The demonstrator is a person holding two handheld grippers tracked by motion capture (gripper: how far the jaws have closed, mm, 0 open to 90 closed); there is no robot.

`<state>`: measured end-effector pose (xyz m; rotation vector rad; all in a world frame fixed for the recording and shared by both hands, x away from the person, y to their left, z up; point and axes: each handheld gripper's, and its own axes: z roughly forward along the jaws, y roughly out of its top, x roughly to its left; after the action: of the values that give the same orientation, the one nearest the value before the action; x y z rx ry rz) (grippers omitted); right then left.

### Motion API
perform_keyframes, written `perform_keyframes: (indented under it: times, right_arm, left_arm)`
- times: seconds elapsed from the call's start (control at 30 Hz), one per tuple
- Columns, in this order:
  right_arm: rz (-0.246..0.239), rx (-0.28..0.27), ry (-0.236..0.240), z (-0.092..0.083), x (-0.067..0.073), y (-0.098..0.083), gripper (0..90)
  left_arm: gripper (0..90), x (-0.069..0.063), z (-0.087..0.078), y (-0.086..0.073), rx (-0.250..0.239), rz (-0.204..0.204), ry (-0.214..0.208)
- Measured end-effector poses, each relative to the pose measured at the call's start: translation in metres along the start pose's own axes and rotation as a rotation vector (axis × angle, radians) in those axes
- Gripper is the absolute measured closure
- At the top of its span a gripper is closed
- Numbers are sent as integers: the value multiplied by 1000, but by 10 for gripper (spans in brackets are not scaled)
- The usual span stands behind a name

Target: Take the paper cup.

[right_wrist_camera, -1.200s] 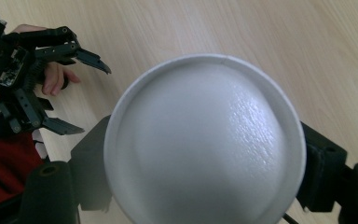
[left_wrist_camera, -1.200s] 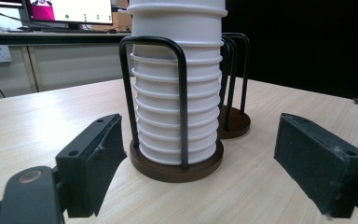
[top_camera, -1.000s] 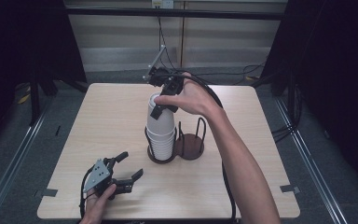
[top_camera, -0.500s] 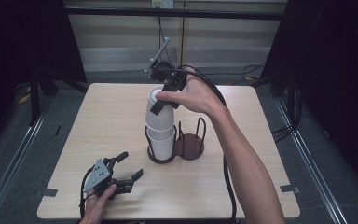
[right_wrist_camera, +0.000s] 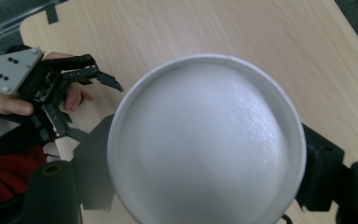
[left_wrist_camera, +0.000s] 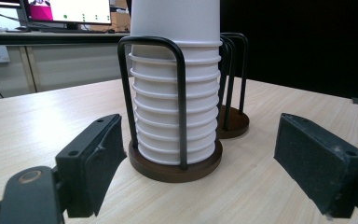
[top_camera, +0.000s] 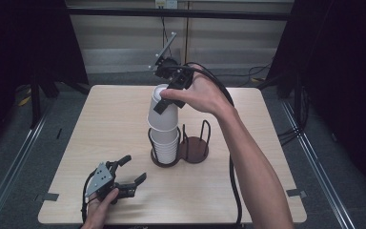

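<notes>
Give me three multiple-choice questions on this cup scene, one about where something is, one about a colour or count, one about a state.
1. Where does the left gripper rest?
A. At the table's near left
B. On top of the cup stack
C. Inside the empty holder

2. What colour is the top cup?
A. Red
B. White
C. Blue

3. How does the right gripper stand?
A. Open above the table
B. Shut on nothing
C. Shut on the top cup

Answers:
1. A, the high view shows it low on the table, apart from the cup stack.
2. B, both the cup and the stack under it are white.
3. C, the right gripper view shows its jaws pressed on both sides of the cup.
</notes>
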<state>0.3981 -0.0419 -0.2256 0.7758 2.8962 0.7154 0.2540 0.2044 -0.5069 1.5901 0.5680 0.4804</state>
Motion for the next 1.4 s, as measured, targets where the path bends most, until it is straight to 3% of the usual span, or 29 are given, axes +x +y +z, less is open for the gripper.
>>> perform_keyframes:
  times: [0.77,0.9,1.03,1.2,1.4]
  right_arm:
    - [5,-130,26,-33,1,-6,244]
    - [9,-186,40,-42,-1,-10,244]
    - [16,-209,36,-48,-2,-14,243]
    - [18,-282,42,-54,-2,-23,243]
    - [24,-332,45,-57,-5,-34,243]
  left_arm:
    - [155,0,0,0,-2,-1,4]
    - [156,0,0,0,1,0,3]
    - [156,-1,1,0,-6,-14,5]
    - [156,-1,0,0,-4,-2,5]
    - [155,0,0,0,1,3,4]
